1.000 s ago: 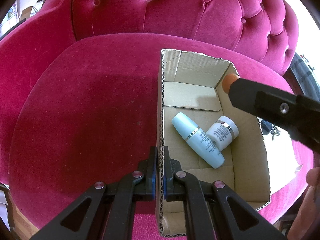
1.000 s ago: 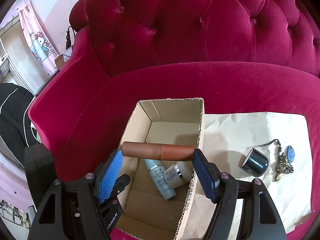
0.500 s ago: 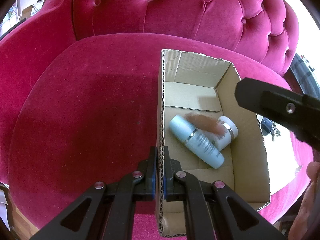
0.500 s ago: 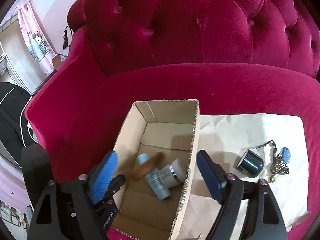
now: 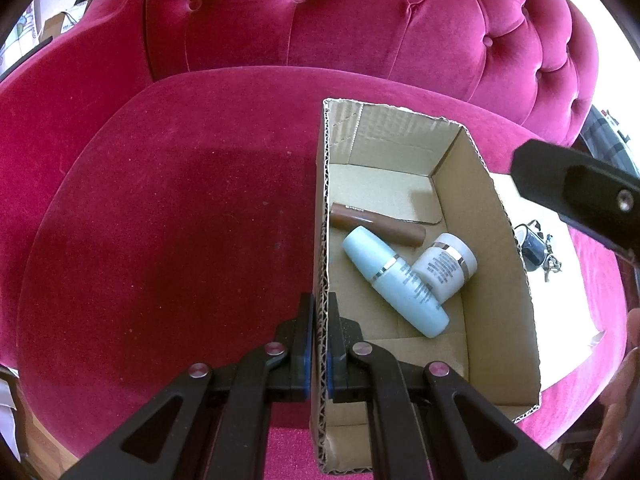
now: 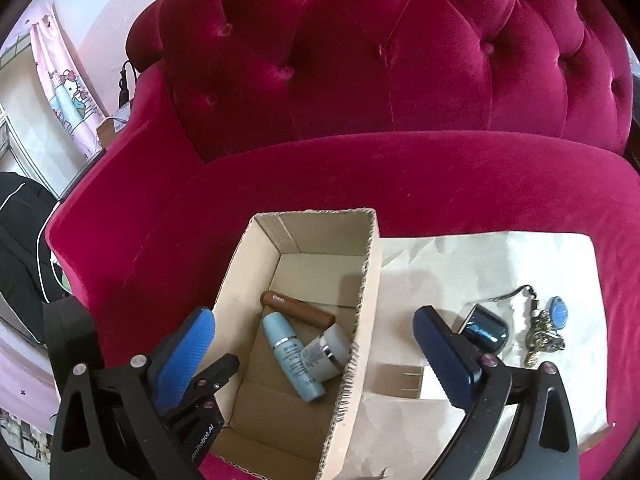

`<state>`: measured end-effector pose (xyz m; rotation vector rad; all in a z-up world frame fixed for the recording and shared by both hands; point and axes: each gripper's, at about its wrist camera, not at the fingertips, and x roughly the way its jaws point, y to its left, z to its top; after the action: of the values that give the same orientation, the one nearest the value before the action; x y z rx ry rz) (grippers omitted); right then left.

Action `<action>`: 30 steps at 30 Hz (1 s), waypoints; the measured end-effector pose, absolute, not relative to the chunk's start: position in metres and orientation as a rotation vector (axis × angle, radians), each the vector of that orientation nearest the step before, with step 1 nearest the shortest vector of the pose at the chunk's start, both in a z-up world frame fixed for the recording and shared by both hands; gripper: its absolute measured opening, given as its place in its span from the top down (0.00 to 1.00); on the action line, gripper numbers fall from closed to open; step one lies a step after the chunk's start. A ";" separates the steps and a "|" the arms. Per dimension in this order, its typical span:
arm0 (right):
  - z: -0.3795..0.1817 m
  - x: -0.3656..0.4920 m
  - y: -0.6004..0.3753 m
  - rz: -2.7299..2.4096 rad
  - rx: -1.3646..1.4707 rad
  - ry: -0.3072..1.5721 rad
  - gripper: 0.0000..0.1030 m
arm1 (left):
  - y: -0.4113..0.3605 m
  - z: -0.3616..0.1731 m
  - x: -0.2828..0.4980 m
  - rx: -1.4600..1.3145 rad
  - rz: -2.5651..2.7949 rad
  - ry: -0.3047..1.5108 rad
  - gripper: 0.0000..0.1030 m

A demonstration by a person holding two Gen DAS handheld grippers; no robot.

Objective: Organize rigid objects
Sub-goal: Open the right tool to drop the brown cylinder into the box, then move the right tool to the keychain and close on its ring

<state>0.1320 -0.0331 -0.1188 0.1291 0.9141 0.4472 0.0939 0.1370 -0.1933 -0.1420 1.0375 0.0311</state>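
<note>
An open cardboard box (image 5: 500,240) (image 6: 240,280) sits on a crimson velvet sofa. Inside lie a brown tube (image 5: 376,226) (image 6: 298,310), a pale blue bottle (image 5: 396,284) (image 6: 292,356) and a small white jar (image 5: 446,268) (image 6: 326,352). My left gripper (image 5: 321,312) is shut on the box's left wall. My right gripper (image 6: 312,332) is open and empty above the box; one of its fingers (image 5: 576,196) shows in the left wrist view.
A sheet of brown paper (image 6: 460,264) lies right of the box. On it are a dark blue jar (image 6: 486,330) (image 5: 530,246) and a keychain with a blue charm (image 6: 548,328). The tufted sofa back (image 6: 400,60) rises behind.
My right gripper opened and let go of the brown tube, which dropped into the box and now lies behind the blue bottle. The right gripper rose slightly. The left gripper kept still.
</note>
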 end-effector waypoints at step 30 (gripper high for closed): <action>-0.115 0.131 -0.109 0.262 0.043 0.889 0.02 | 0.138 -0.193 0.094 -0.137 0.035 1.036 0.96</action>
<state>0.1312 -0.1085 -0.1151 0.0428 0.8891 0.2617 0.0943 0.1382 -0.1929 -0.1369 1.0363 0.0347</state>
